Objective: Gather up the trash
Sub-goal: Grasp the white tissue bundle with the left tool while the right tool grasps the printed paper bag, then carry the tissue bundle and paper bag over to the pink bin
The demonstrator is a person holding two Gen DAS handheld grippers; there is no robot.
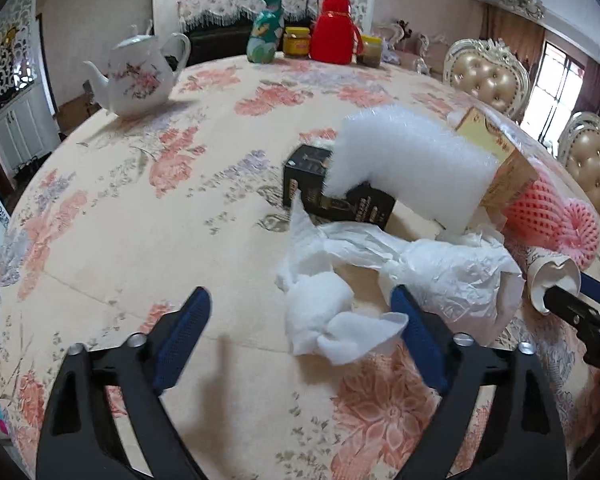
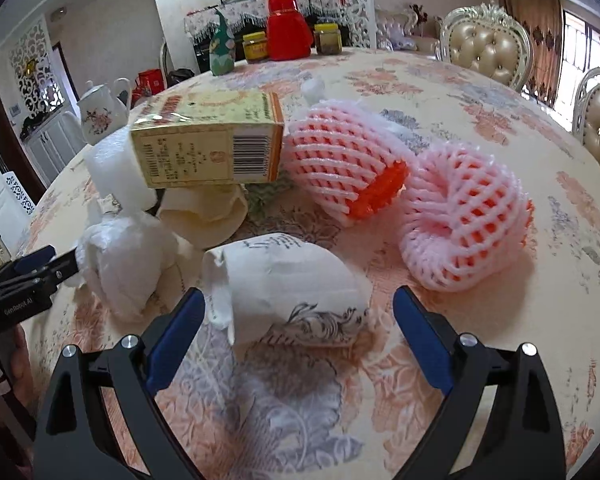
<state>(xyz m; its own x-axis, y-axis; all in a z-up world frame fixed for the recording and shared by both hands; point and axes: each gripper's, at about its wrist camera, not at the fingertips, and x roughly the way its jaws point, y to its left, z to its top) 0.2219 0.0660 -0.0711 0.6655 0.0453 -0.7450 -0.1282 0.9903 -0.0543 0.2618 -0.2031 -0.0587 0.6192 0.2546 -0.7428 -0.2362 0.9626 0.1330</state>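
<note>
Trash lies heaped on a floral tablecloth (image 1: 120,220). Left wrist view: the left gripper (image 1: 302,316) is spread wide, with crumpled tissue (image 1: 320,316) between its blue pads but not pinched. At one o'clock sit a black box (image 1: 304,170), white foam sheet (image 1: 412,164) and plastic wrap (image 1: 452,272); at eleven o'clock stands a teapot (image 1: 138,78).

Right wrist view: the right gripper (image 2: 300,320) is spread open around a crushed paper cup (image 2: 284,280), pads not pressing it. At twelve o'clock lies a yellow carton (image 2: 212,144); at one and two o'clock, two pink foam nets (image 2: 344,160).
</note>
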